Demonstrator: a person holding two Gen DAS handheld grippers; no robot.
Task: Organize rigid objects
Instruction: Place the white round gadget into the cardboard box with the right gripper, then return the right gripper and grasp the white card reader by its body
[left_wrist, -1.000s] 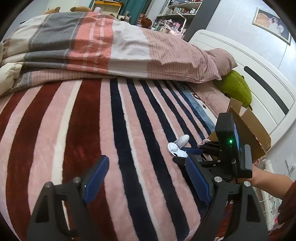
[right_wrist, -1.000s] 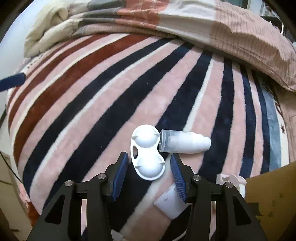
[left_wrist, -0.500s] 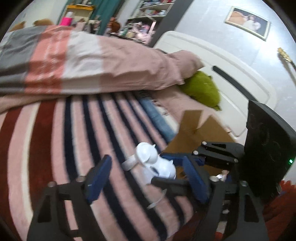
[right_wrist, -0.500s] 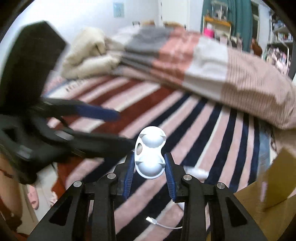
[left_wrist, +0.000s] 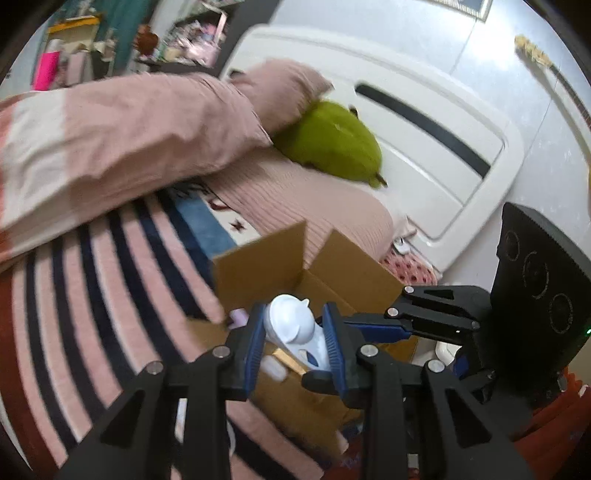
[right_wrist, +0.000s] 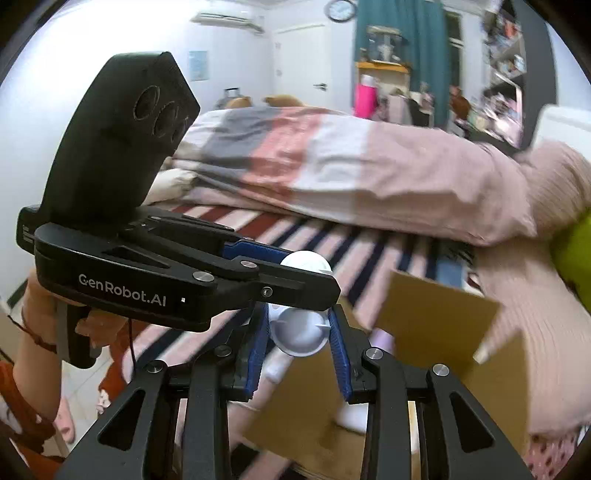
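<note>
White two-dome case held over the open cardboard box

The white case (left_wrist: 295, 332) sits clamped between both hand-held grippers at once: the left hand-held gripper (left_wrist: 295, 341) is closed on one dome, the right hand-held gripper (right_wrist: 300, 332) on the other, crossing it roughly at right angles. Its long axis runs between the two grips. The cardboard box (left_wrist: 351, 266) lies directly below and just ahead on the striped bed (left_wrist: 92, 295), so the drop is judged to be short; neither hand is clearly nearer.
</note>
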